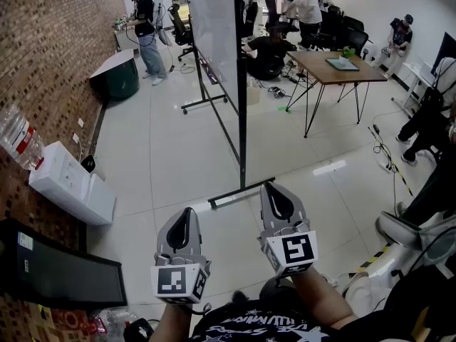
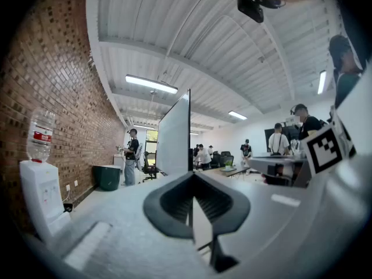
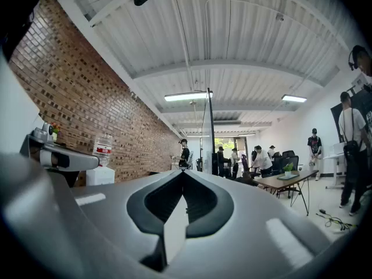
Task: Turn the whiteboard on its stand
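The whiteboard (image 1: 214,27) stands on its wheeled black stand in the middle of the room, seen almost edge-on, with its black frame post (image 1: 242,120) running down to a foot bar (image 1: 231,194) on the tiled floor. My left gripper (image 1: 188,212) is held level, short of the stand and to its left, with its jaws shut and nothing between them. To the right, my right gripper (image 1: 270,186) is also level, shut and empty. Beyond the left gripper (image 2: 192,174) the whiteboard (image 2: 174,135) shows its white face; beyond the right gripper (image 3: 183,172) the whiteboard (image 3: 208,127) shows as a thin edge.
A brick wall (image 1: 57,41) runs along the left, with a water dispenser (image 1: 71,187) and a dark screen (image 1: 57,273) against it. A wooden table (image 1: 335,66) stands at the right rear, with several people around it. Cables (image 1: 385,155) lie on the floor at right.
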